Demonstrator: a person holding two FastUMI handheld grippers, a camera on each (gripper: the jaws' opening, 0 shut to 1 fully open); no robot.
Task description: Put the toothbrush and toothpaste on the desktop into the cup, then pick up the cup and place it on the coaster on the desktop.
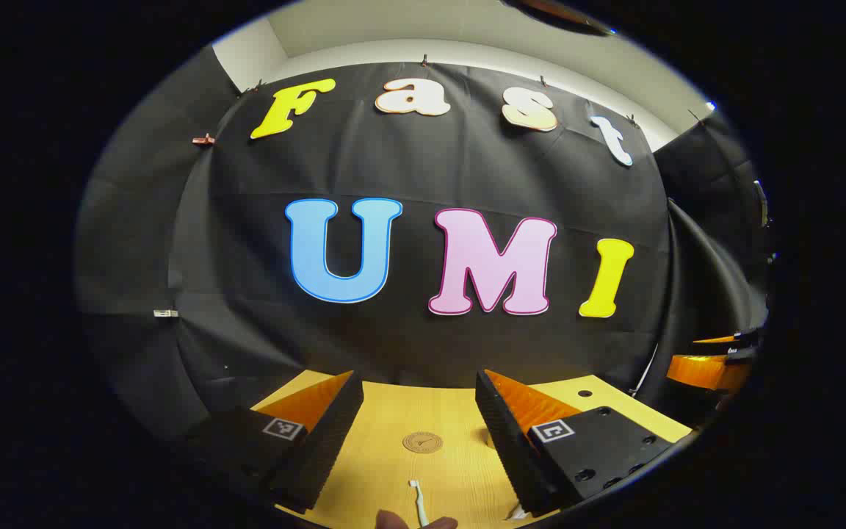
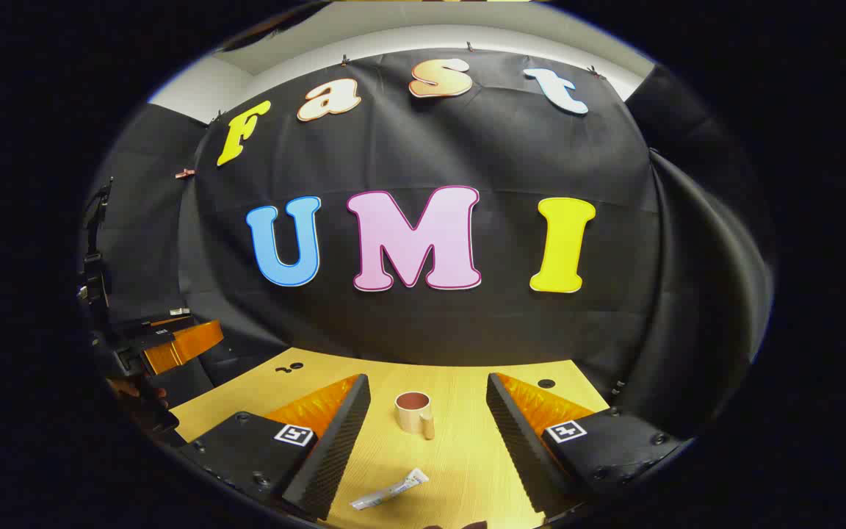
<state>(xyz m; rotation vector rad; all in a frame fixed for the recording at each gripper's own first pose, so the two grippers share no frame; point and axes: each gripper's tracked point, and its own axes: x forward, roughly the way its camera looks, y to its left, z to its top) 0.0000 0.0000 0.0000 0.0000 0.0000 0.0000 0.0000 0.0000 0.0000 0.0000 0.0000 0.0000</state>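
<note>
In the left gripper view, a white toothbrush (image 1: 417, 501) lies on the wooden desktop (image 1: 423, 411) near the bottom edge, and a round brown coaster (image 1: 422, 442) lies farther out. My left gripper (image 1: 419, 400) hangs above them, open, fingers wide apart with nothing between. In the right gripper view, a beige cup (image 2: 415, 412) with a handle stands upright on the desktop (image 2: 460, 455), and a white toothpaste tube (image 2: 388, 491) lies nearer, slightly left. My right gripper (image 2: 429, 400) is open above the desk, empty.
The other gripper's orange and black body (image 1: 713, 365) shows at the right edge of the left gripper view, and the left one (image 2: 173, 345) with a hand at the left of the right gripper view. Small holes (image 2: 545, 383) mark the desktop's far side.
</note>
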